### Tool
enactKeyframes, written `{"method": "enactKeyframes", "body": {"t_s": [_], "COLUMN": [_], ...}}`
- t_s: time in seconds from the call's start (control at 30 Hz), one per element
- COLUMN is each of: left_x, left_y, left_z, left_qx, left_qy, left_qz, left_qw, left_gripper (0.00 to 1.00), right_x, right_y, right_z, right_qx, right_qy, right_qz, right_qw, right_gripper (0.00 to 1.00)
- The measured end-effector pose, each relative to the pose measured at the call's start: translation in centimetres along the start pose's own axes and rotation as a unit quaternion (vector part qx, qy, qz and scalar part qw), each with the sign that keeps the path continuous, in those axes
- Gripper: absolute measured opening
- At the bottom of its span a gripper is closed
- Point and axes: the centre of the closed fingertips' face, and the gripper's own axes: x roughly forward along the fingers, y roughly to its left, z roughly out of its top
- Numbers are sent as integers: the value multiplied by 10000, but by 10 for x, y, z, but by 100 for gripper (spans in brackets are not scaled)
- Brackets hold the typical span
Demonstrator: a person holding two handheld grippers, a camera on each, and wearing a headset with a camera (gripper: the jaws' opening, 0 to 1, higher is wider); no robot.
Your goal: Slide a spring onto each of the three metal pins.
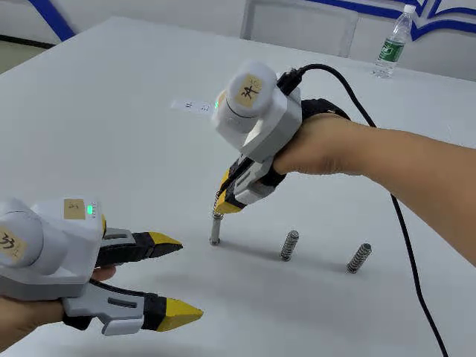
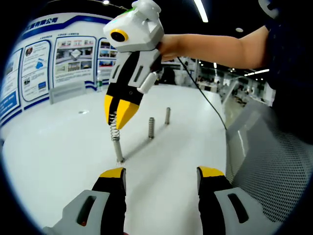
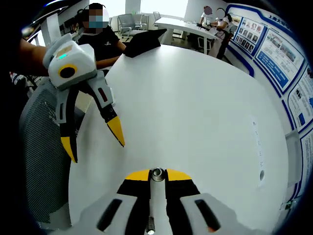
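R gripper: right gripper [image 1: 223, 207] pointed tip-down over the worktop [image 1: 111, 149], held by a hand [image 1: 320, 145]. Jaws narrow, clamped on a spring [image 2: 114, 129].
Spring pos.: upright below the yellow tips, lower end at the top of the bare pin [image 1: 216, 232]. Whether it had started over the pin top: cannot tell. In right gripper view the spring end sat centred btw. the closed tips.
L gripper: left gripper [image 1: 192, 279] low at near left, roughly level, jaws wide apart. Tips aimed toward the bare pin, short of it.
Other pins: near sprung pin [image 1: 289, 245] and far sprung pin [image 1: 358, 257], each upright w/ a spring already on. They stood in a row to the right of the bare pin, apart from both grippers.
Surroundings: black cable [image 1: 402, 223] ran from the right gripper across the worktop, beyond the far sprung pin. Water bottle [image 1: 394, 33] stood at the far edge. Paper label [image 1: 190, 105] lay flat behind the right gripper.
Obstructions: in head view the right gripper's tips covered the spring's upper coils.
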Motion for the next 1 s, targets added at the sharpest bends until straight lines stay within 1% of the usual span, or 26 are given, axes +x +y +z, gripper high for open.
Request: {"method": "enactKeyframes", "body": {"t_s": [0.13, 0.5, 0.7, 1.0], "left_x": [-1, -2, -2, -2], "left_y": [1, 0, 1, 1], "left_z": [0, -3, -4, -4], "left_qx": [-5, -24, -37, -54], "left_qy": [0, 30, 31, 51], "left_qz": [13, 27, 47, 67], "left_qw": [10000, 10000, 10000, 10000], "left_gripper": [60, 59, 59, 59], "right_x": [4, 23, 30, 42], "right_y": [-1, 5, 8, 8], "right_z": [-2, -11, -15, -21], "right_qx": [19, 116, 175, 223], "right_qy": [52, 256, 281, 340], "right_qz": [19, 139, 167, 176], "right_qw": [10000, 9995, 9993, 9990], "right_gripper": [12, 12, 12, 12]}}
